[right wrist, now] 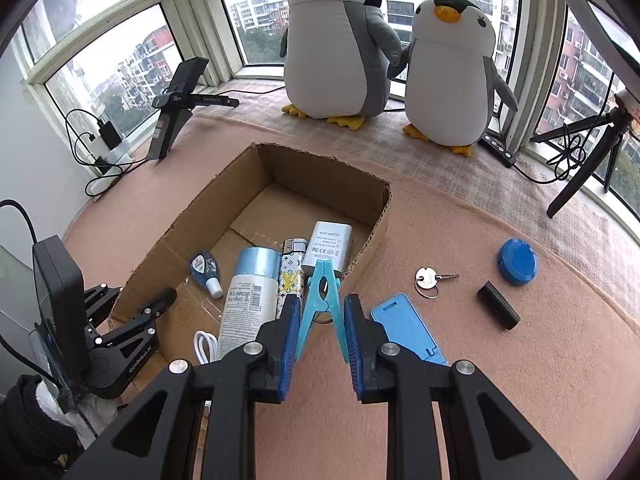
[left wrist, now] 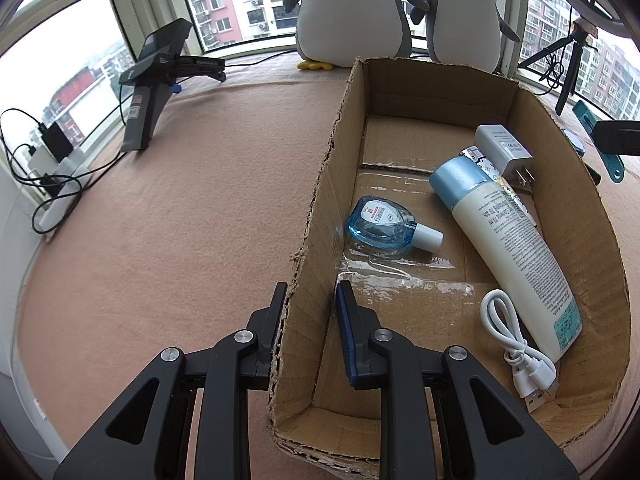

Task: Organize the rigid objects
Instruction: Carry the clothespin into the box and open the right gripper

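So in the left wrist view the left gripper (left wrist: 310, 300) is clamping the near-left wall of the cardboard box (left wrist: 316, 184), one finger outside and the blue-padded one inside, jaws squeezed down narrow on the cardboard. It's angling downward and basically just pinning the box on the pinkish felt tabletop (left wrist: 180, 200). Inside the box there's a small blue bottle (left wrist: 384, 224) lying toward the left wall, a long white tube with a blue cap (left wrist: 508, 248) running near-to-far along the right side, a white charger (left wrist: 504, 148) at the far end of it, and a coiled white USB cable (left wrist: 516, 344) in the near right corner. Over in the right wrist view, the right gripper (right wrist: 322, 320) is holding a light blue clothespin (right wrist: 322, 292) — pads pressing its two legs, tip pointing away toward the box's right wall, pointed steeply down at the table. I'd say the step in hand is carrying the clothespin over to the box, and the next move calls for swinging it left across the rim and letting go above a free patch of the floor, probably the far half. Still sitting out on the felt to the right: a blue card holder (right wrist: 404, 328) just beside the gripper, a key on a ring (right wrist: 430, 278), a round blue case (right wrist: 518, 260) and a small black cylinder (right wrist: 498, 306) — so there's plenty left to sort.
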Demonstrator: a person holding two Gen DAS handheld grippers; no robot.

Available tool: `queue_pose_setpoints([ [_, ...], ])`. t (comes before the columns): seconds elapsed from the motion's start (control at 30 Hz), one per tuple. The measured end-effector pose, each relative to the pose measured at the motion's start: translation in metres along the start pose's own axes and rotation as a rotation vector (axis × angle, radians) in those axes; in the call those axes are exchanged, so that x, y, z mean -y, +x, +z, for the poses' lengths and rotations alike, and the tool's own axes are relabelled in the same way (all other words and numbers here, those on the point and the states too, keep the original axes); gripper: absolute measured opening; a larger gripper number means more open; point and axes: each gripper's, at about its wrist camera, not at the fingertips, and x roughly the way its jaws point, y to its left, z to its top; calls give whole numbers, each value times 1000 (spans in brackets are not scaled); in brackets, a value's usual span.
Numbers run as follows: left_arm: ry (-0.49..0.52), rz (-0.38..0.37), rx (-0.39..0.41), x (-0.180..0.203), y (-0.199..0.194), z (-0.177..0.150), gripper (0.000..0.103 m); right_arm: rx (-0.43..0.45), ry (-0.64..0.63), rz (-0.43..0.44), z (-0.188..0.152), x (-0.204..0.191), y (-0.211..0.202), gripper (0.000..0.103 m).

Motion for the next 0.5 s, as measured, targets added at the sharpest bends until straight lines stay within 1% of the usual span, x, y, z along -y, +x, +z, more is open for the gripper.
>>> queue_pose_setpoints([
  [0.23,-5,-3,1,1,1,0,20,20,-25,22,26,-29,21,20],
  [0.5,-9,-4,2,2,2,0,20,5,-61,10,36,-47,44,20],
])
